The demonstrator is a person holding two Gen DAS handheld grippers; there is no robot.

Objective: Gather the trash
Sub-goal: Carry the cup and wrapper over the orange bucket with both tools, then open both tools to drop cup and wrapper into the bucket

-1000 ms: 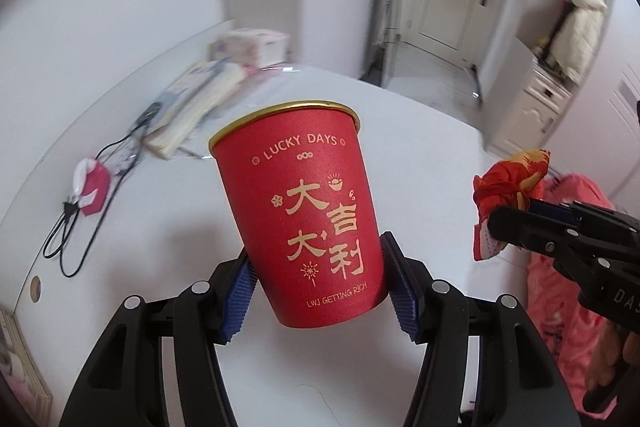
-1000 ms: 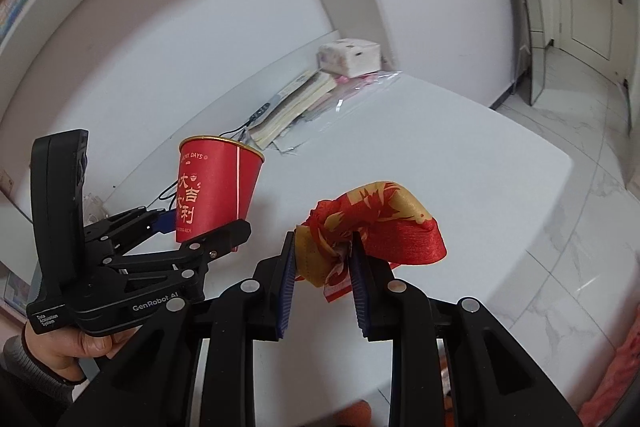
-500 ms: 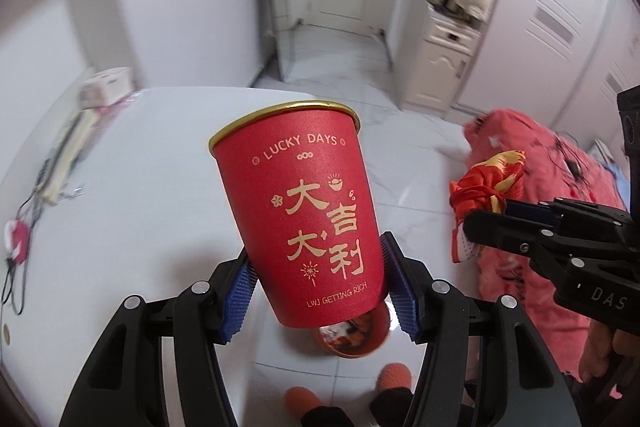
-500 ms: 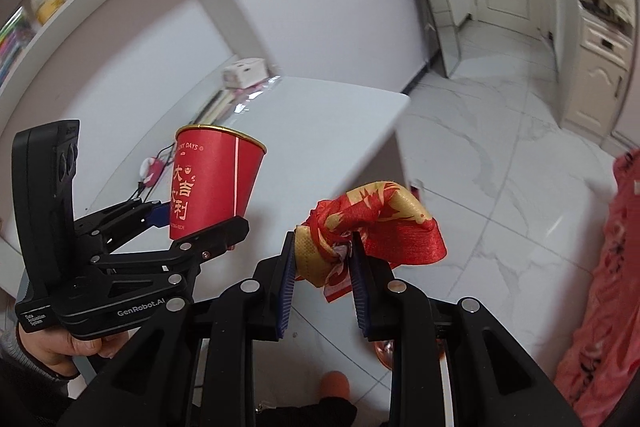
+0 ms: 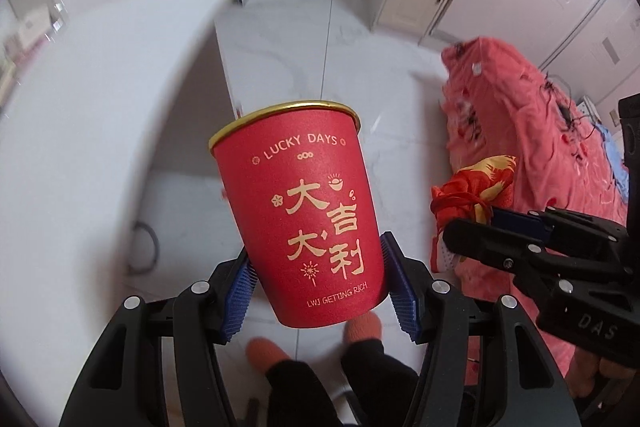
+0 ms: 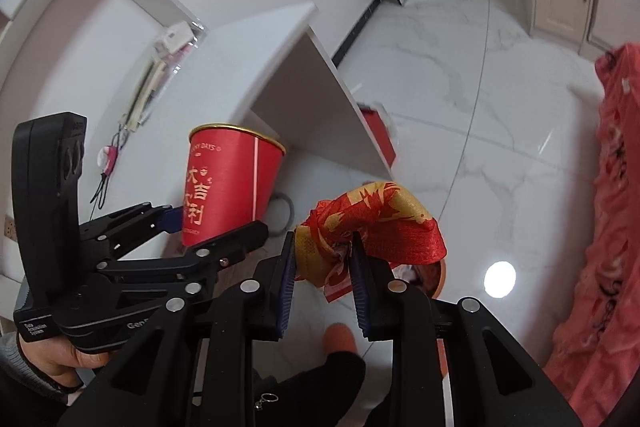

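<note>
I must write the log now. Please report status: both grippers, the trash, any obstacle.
Left gripper shut on red paper cup. Right gripper shut on crumpled red-gold wrapper. Both over the floor; orange-red bin partly hidden below. Nothing blocking.

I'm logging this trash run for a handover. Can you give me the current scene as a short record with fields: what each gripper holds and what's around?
left hand-held gripper: shut on a red paper cup with gold rim and gold lettering, tilted
right hand-held gripper: shut on a crumpled red and gold wrapper
below: white marble-tiled floor, person's orange slippers
left side: white table
right side: pink-red blanket
bin: an orange-rimmed container, mostly hidden behind the wrapper
</note>
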